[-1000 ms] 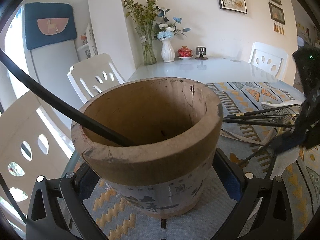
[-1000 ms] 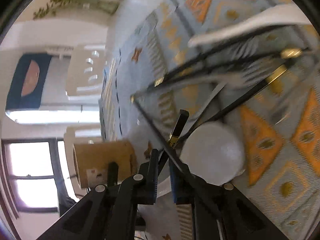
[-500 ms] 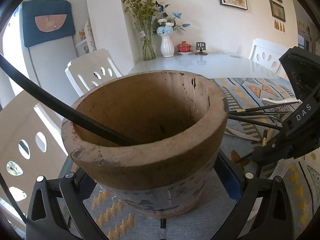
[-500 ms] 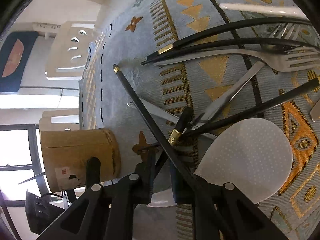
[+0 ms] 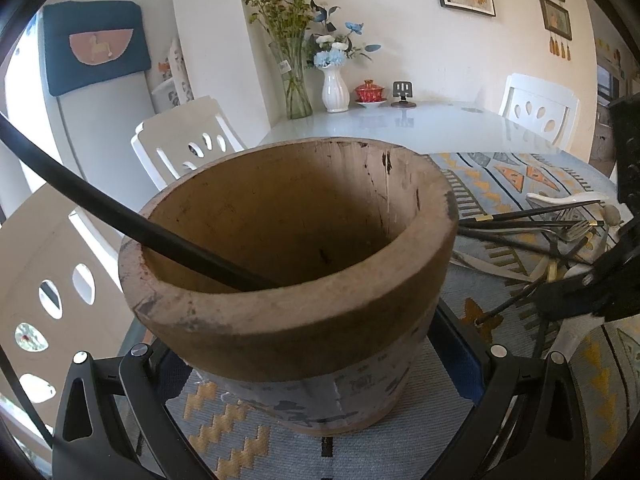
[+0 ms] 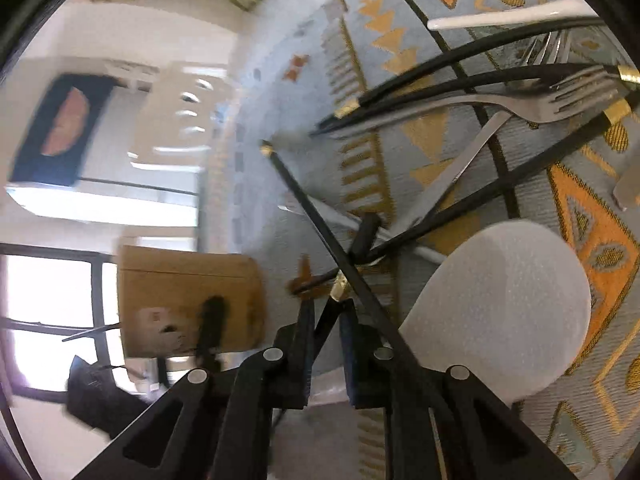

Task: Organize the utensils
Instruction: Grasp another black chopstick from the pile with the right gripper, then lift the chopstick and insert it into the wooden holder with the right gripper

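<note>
- Left wrist view: left gripper (image 5: 316,364) clamps the wooden utensil holder (image 5: 296,280) from both sides, blue pads flat against its lower wall. Holder stands upright on the patterned placemat (image 5: 248,436).
- One black chopstick (image 5: 120,216) leans inside the holder, running out over the rim toward 10 o'clock.
- At 3 o'clock of the holder: loose pile of black chopsticks, a steel fork (image 5: 568,232) and a white spoon (image 5: 560,199) on the mat. Right gripper (image 5: 560,300) sits low at the pile's near edge.
- Far end of the table (image 5: 400,126), 12 o'clock: glass vase of flowers (image 5: 296,80), white vase (image 5: 334,90).
- Right wrist view, rolled sideways, some blur: right gripper (image 6: 326,320) clenched on a black gold-banded chopstick (image 6: 358,252) lying across the pile.
- White rice paddle (image 6: 504,308) at 3 o'clock of the fingers; fork at 1 o'clock; holder at 9 o'clock.
</note>
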The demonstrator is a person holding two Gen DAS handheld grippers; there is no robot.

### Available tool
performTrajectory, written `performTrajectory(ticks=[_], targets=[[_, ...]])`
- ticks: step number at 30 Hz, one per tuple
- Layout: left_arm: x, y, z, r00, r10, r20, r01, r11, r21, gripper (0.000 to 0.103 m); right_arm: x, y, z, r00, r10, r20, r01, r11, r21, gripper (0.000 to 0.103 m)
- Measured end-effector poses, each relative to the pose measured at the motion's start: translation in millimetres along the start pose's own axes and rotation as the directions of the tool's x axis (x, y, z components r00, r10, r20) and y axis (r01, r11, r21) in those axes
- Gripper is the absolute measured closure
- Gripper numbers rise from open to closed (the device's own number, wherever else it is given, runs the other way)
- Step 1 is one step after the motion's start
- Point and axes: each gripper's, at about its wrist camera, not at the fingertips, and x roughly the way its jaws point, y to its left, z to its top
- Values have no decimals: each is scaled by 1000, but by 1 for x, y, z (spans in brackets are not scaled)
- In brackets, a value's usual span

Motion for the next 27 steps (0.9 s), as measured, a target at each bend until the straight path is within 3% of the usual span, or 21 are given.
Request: performTrajectory(ticks=[2,4,6,8,10,13,18,27], targets=[[1,0,0,1000,-2,-2,2,1000,-1,1,-9,-5,0,997,69,18,-69,997,15,94],[1,0,1,1000,-3,0,3,1000,-2,1,-20,-7,1,998,-30,53,30,1000,1,93],[1,0,1,1000,-2,0,2,1000,-2,1,-26,-13,2,997,46,54,-48,998,28,95],[1,0,1,1000,-3,-1,3,1000,-3,1,-34,-16,2,996,47,77,-50,998,36,95],[1,0,1,1000,-4,0,4,1000,-3,1,-42,-16,1,990,111,91,-113,993,19,96],[1,0,1,1000,-4,0,4,1000,-3,1,-63,-8,1,978,101,184,-96,995,-33,96],[1,0,1,1000,-3,0,3,1000,-3,1,-96,13,4,946,182,269,-145,978,-151,96],[0,-1,0,1000,-4,0,4,1000,-4,1,-124,52,6,891,344,297,-257,920,-294,96]])
